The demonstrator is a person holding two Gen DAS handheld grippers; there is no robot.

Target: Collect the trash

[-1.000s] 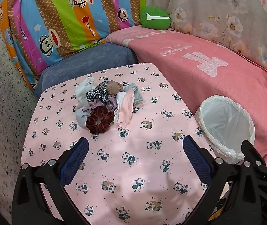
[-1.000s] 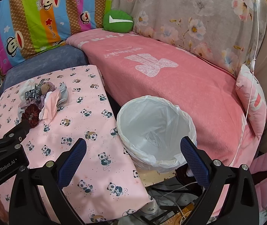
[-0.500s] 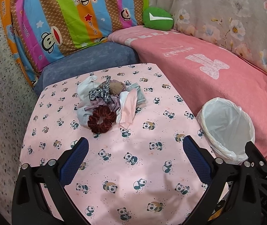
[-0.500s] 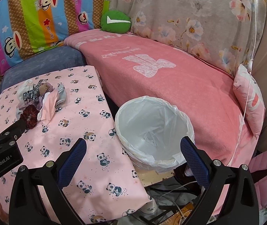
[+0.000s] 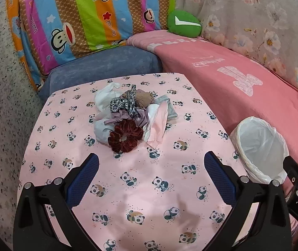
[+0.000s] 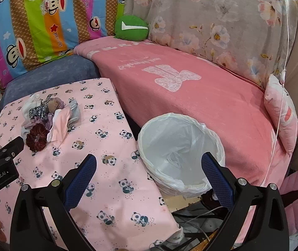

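Left wrist view: the left tool (image 5: 151, 167) hangs wide open and empty at the lower centre, above a bench (image 5: 65, 142) draped in panda-print cloth. Just above it in the frame, dead ahead, lies the trash pile (image 5: 132, 113), a heap of fabric scraps with a dark red scrunchie (image 5: 125, 135) nearest the tool. At the right edge stands a trash bin (image 5: 262, 148) lined with a white bag.

Right wrist view: the right tool (image 6: 149, 169), also open and empty, points at the bin, so the left tool is likely nearer the pile.
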